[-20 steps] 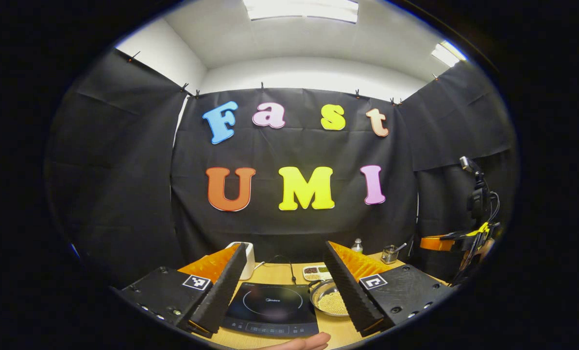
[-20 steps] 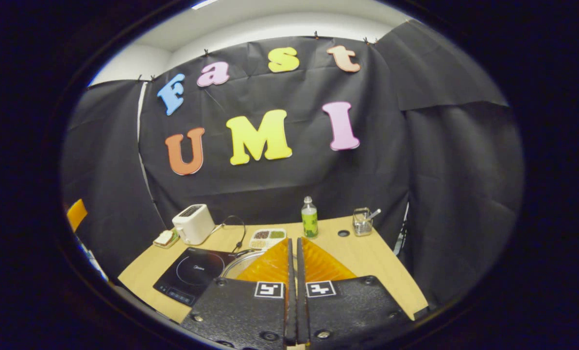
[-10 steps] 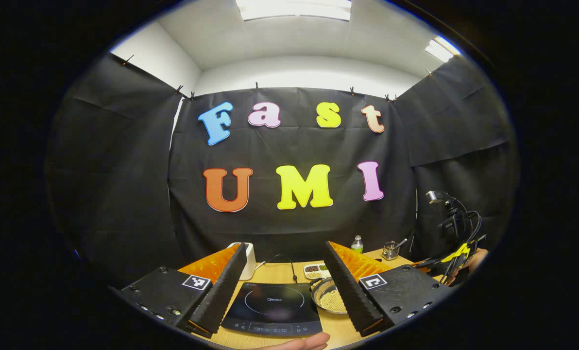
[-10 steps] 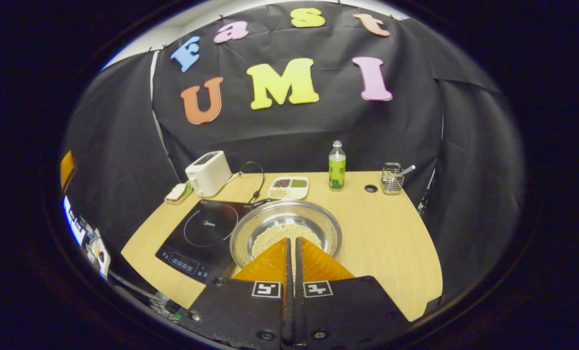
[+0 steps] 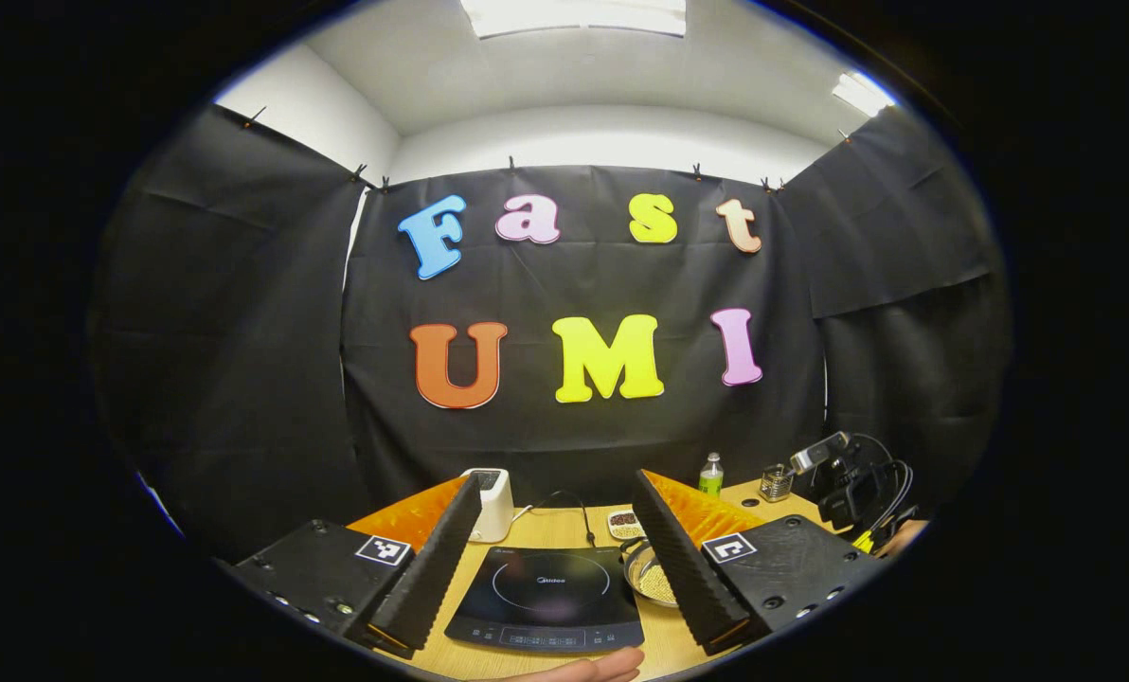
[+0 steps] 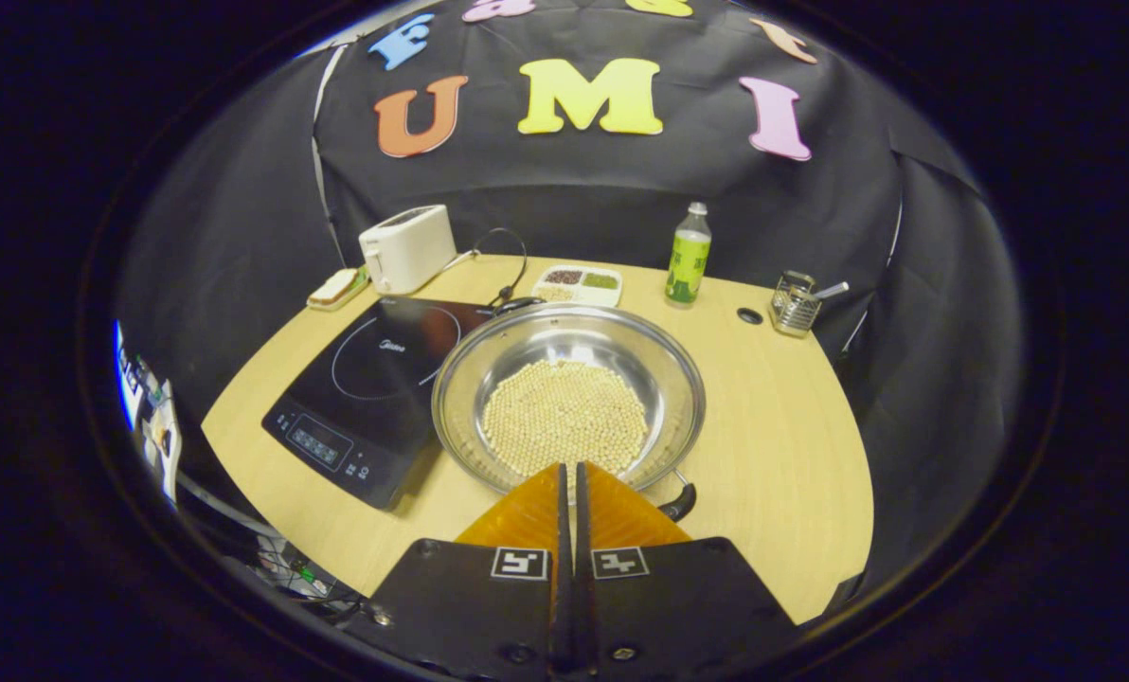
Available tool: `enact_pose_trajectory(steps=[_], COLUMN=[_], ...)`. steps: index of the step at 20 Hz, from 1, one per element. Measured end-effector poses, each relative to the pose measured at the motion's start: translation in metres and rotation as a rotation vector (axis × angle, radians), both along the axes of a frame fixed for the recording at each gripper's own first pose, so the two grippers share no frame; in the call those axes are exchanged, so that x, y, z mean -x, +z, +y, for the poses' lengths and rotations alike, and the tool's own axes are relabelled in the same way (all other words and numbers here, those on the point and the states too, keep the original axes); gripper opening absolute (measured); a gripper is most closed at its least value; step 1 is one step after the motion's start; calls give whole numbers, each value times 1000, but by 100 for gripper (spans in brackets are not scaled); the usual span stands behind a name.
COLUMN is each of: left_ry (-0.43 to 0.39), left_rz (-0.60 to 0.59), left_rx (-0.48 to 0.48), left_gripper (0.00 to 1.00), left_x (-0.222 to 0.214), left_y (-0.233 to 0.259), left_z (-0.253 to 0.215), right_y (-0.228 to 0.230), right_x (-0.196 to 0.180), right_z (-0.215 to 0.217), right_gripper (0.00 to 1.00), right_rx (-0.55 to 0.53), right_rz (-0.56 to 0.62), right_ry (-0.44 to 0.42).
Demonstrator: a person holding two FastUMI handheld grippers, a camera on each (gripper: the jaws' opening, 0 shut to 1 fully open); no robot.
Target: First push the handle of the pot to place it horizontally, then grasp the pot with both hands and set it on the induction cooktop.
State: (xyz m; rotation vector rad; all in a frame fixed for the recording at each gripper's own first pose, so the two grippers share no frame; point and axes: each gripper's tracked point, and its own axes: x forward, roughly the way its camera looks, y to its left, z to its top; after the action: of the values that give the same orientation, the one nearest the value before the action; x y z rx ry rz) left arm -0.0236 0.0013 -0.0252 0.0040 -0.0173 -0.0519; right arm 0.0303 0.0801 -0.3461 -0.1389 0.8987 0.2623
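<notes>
In the left gripper view the left gripper (image 5: 555, 559) hangs with fingers spread wide and empty above the induction cooktop (image 5: 546, 597), much as it did a moment ago, while the right gripper (image 5: 844, 483) has sunk lower at the far right. In the right gripper view the right gripper (image 6: 569, 493), fingers clenched together on nothing, has dropped and tipped down over the pot (image 6: 569, 398), which sits on the surface (image 6: 782, 445) touching the cooktop's right edge, and its dark handle (image 6: 680, 500) pokes out just beside the fingertips. That descent likely sets up the handle push, which looks not yet done.
</notes>
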Motion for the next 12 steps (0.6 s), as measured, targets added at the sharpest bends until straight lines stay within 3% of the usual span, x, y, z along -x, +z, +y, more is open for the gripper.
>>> enact_pose_trajectory(steps=[10, 11, 12], left_ry=[-9, -10, -13], left_rz=[4, 8, 10], left_rx=[-3, 2, 8], left_gripper=[96, 96, 96], left_x=[2, 3, 3], left_y=[0, -1, -1], left_z=[-2, -3, -4], right_y=[-64, -68, -71], right_x=[20, 18, 15], right_z=[-11, -17, -22], right_gripper=[4, 0, 4], right_rx=[-16, 1, 10], right_rz=[128, 124, 123], right_ry=[-2, -12, -20])
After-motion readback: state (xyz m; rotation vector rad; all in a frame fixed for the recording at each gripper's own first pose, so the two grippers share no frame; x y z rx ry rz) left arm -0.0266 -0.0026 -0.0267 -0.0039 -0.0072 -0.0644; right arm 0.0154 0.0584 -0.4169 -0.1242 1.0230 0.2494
